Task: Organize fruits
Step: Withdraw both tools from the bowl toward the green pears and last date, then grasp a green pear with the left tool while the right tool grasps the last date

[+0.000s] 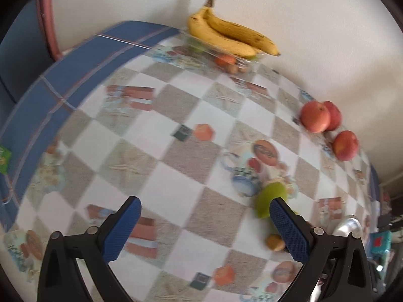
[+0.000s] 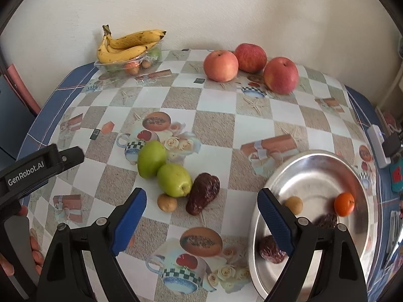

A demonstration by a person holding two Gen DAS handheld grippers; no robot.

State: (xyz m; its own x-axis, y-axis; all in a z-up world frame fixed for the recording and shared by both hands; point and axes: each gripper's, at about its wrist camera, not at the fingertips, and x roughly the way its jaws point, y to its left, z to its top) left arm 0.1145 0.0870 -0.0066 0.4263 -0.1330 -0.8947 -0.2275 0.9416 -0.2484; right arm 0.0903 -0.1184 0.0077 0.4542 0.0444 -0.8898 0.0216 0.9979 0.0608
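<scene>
In the right wrist view two green fruits (image 2: 151, 159) (image 2: 175, 180), a brown date (image 2: 204, 201) and a small tan fruit (image 2: 167, 202) lie together mid-table. My right gripper (image 2: 202, 192) hovers open above them with nothing between its fingers. A steel plate (image 2: 314, 166) to the right holds a mandarin (image 2: 344, 203), a tan fruit (image 2: 294, 204) and dark dates (image 2: 270, 250). My left gripper (image 1: 205, 202) is open and holds nothing; a green fruit (image 1: 267, 197) sits behind its right finger.
Three red apples (image 2: 221, 66) stand near the back wall. Bananas (image 2: 128, 47) rest on a clear tray (image 2: 100, 65) of small fruit at the back left. The left tool's black body (image 2: 25, 171) and a hand (image 2: 32, 246) are at the left edge. A power strip (image 2: 377, 146) lies at the right.
</scene>
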